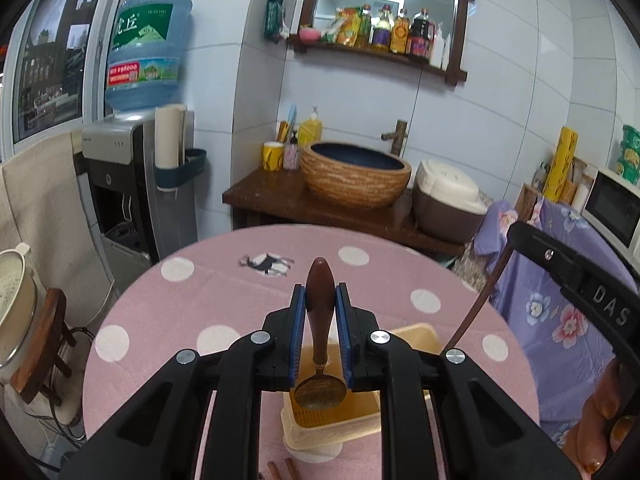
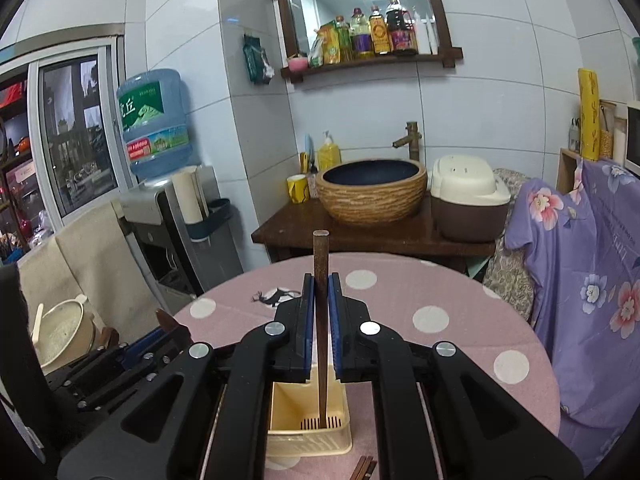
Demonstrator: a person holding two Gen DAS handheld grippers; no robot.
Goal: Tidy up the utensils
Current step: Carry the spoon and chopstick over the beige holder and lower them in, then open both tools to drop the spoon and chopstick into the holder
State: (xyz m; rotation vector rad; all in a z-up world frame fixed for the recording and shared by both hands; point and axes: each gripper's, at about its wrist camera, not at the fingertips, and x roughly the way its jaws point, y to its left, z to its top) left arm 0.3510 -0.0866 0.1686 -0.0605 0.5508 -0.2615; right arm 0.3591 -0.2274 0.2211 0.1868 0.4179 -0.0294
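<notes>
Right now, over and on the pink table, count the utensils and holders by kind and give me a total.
Spoons: 1, the spoon clamped in the left gripper.
Chopsticks: 3, one chopstick clamped in the right gripper, two loose chopsticks lying on the table.
Holders: 1, the cream basket.
Total: 5
</notes>
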